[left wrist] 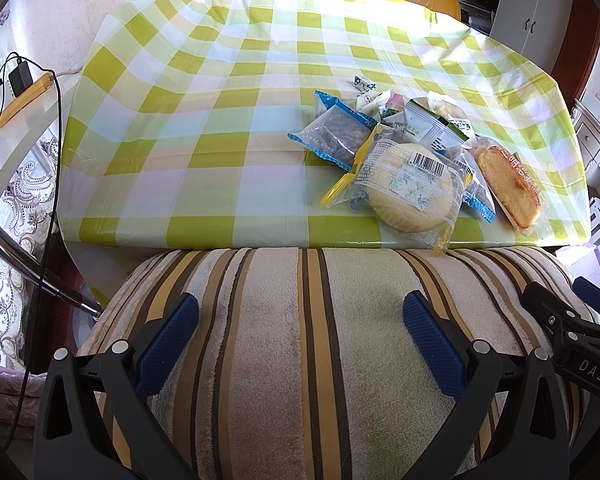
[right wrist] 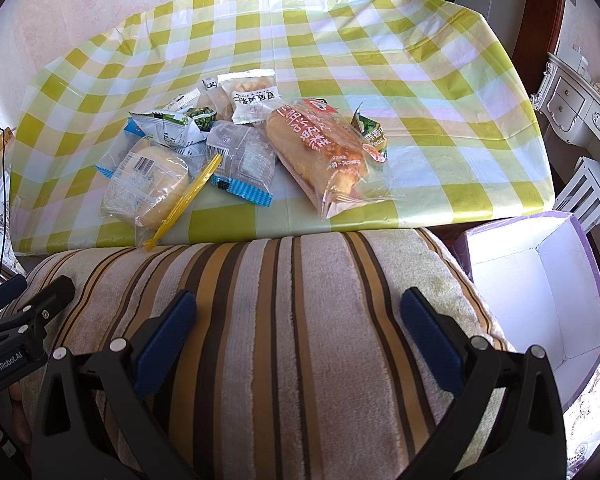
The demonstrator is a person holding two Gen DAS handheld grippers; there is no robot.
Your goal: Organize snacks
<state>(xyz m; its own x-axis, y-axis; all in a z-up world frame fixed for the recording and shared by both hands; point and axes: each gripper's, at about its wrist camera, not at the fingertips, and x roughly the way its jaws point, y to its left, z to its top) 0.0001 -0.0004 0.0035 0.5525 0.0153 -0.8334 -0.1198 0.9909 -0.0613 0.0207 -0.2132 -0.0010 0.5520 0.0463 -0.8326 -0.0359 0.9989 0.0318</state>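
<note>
Striped cushion (right wrist: 284,320) hides table edge | snack pile (right wrist: 236,148) overlapping, labels unreadable | left gripper (left wrist: 300,328), right gripper (right wrist: 298,326) agape

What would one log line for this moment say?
left gripper: open, empty | right gripper: open, empty | snacks: piled on table | box: empty

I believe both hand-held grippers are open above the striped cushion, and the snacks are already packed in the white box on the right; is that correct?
Not quite. The white box holds no snacks that the right wrist view shows; the snacks lie in a pile on the checked tablecloth. The rest stands: the left hand-held gripper and right hand-held gripper are both open above the striped cushion.
</note>
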